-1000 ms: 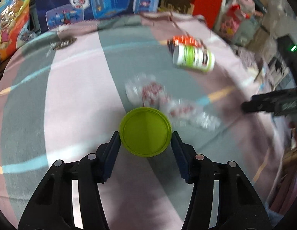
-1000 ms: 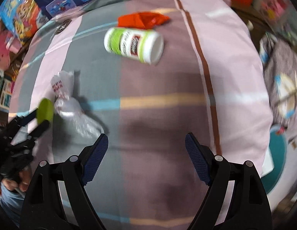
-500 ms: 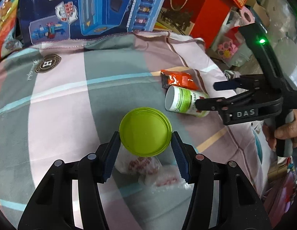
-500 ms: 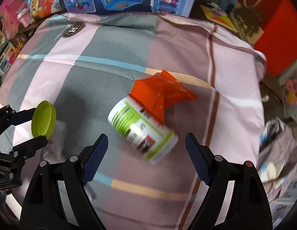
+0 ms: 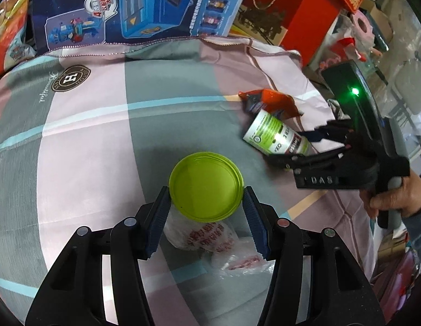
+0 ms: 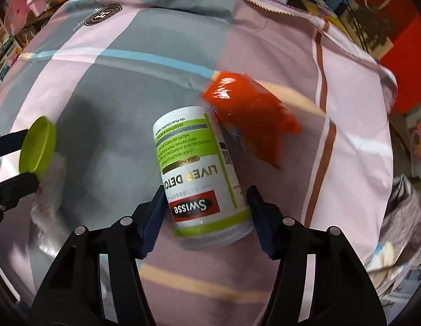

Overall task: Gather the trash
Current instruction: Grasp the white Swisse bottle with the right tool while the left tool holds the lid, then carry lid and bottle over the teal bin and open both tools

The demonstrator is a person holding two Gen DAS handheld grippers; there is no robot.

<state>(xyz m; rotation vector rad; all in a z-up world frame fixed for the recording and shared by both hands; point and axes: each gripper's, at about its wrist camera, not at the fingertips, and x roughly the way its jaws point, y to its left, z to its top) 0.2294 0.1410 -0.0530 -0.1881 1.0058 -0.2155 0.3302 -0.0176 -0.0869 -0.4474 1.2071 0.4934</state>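
Note:
My left gripper (image 5: 205, 207) is shut on a round lime-green lid (image 5: 205, 186), held above the striped cloth; the lid also shows in the right wrist view (image 6: 37, 148). Crumpled clear plastic wrappers (image 5: 210, 240) with red print lie under it. A white and green supplement bottle (image 6: 201, 179) lies on its side, lidless. My right gripper (image 6: 206, 217) has its jaws on either side of the bottle's open end, close to its sides; I cannot tell if they grip it. An orange wrapper (image 6: 251, 125) lies against the bottle's far side. The bottle (image 5: 275, 137) and right gripper (image 5: 322, 146) show in the left wrist view.
The cloth (image 5: 88, 141) covers a rounded surface that drops off at the right. Blue toy boxes (image 5: 145, 8) stand behind it and a red box (image 5: 311, 13) at the back right. Clutter fills the floor at the right.
My right gripper moved forward and down to the bottle, and its jaws narrowed around it. My left gripper kept the lid and shifted little in the last half second.

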